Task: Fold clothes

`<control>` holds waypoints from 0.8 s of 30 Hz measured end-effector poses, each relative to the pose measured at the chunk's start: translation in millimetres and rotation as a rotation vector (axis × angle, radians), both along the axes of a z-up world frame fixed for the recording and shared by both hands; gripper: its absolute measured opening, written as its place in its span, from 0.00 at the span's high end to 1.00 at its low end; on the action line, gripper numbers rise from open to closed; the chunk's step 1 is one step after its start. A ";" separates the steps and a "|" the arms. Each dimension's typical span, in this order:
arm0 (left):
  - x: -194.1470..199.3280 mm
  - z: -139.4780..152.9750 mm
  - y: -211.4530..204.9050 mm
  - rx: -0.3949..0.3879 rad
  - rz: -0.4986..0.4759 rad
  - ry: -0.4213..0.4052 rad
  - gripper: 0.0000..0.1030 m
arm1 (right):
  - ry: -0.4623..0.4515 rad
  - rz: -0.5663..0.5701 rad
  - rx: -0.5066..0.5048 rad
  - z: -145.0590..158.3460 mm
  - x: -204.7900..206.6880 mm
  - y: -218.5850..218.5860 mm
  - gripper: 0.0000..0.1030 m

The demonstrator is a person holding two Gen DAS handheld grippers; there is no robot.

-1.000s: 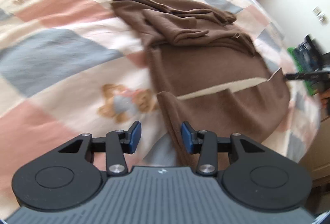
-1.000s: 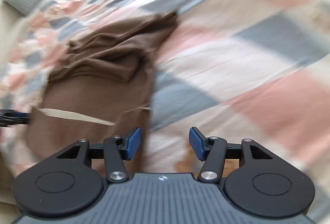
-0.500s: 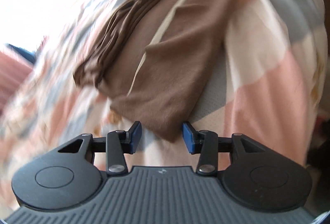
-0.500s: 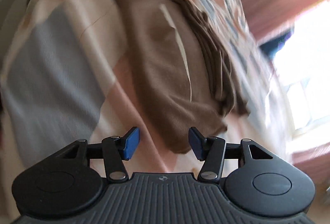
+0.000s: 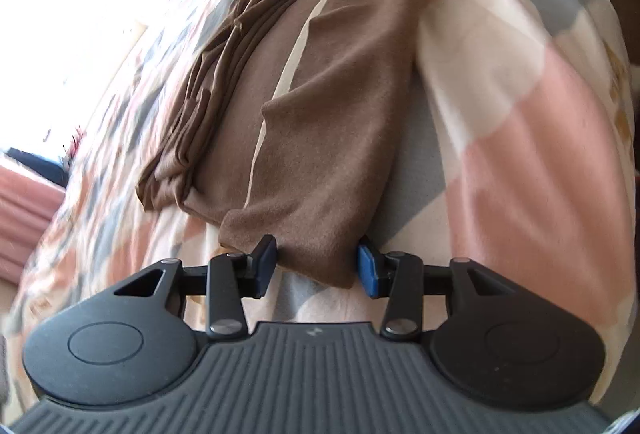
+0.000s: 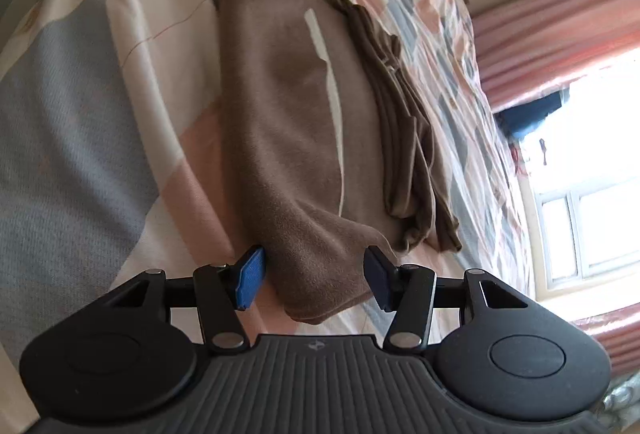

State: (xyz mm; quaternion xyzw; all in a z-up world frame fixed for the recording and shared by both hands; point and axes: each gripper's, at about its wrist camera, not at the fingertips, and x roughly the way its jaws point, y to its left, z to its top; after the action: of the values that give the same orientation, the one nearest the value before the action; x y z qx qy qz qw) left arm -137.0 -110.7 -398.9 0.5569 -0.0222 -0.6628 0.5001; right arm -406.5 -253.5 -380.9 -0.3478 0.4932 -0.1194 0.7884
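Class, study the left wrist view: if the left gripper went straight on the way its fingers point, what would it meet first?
Most likely the near corner of the brown garment, which already lies between the open fingers of the left gripper. The patchwork bedcover sits just beneath; depth is hard to judge.

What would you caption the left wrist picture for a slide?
Left gripper, open, straddles a corner of the brown garment lying on a patchwork bedspread.

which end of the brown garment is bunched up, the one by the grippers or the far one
The far edge of the brown garment: its bunched folds lie wrinkled toward the window, while the edge by the right gripper lies smooth.
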 end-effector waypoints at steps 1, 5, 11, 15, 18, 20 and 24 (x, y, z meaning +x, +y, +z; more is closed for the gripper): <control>-1.2 -1.3 -0.3 -0.003 -0.008 -0.003 0.63 | 0.001 -0.015 0.020 -0.6 2.1 2.3 0.50; -9.3 -5.9 -2.8 -0.012 -0.039 -0.032 0.65 | 0.047 -0.022 -0.016 -18.0 10.5 14.4 0.50; -11.6 -7.5 -12.6 0.053 -0.050 -0.031 0.79 | 0.062 0.037 0.001 -23.7 3.0 4.3 0.53; -9.9 4.2 -26.3 0.150 -0.043 0.010 0.91 | 0.136 0.057 0.197 -3.8 8.9 -25.5 0.82; 4.8 27.9 -50.5 0.262 0.019 0.130 0.94 | 0.200 0.005 0.490 30.5 22.3 -68.5 0.93; 20.6 49.1 -72.8 0.351 0.059 0.234 0.94 | 0.246 -0.031 0.744 55.4 34.5 -111.0 0.95; 68.8 87.7 -129.4 0.503 0.125 0.485 0.95 | 0.252 -0.118 1.234 87.0 56.8 -220.6 0.95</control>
State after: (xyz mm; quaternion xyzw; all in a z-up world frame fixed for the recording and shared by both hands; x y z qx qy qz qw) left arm -68.2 -240.1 -311.3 0.4894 0.2950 -0.7285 0.3778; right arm -349.6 -474.2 -293.9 0.1873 0.5786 0.1854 0.7719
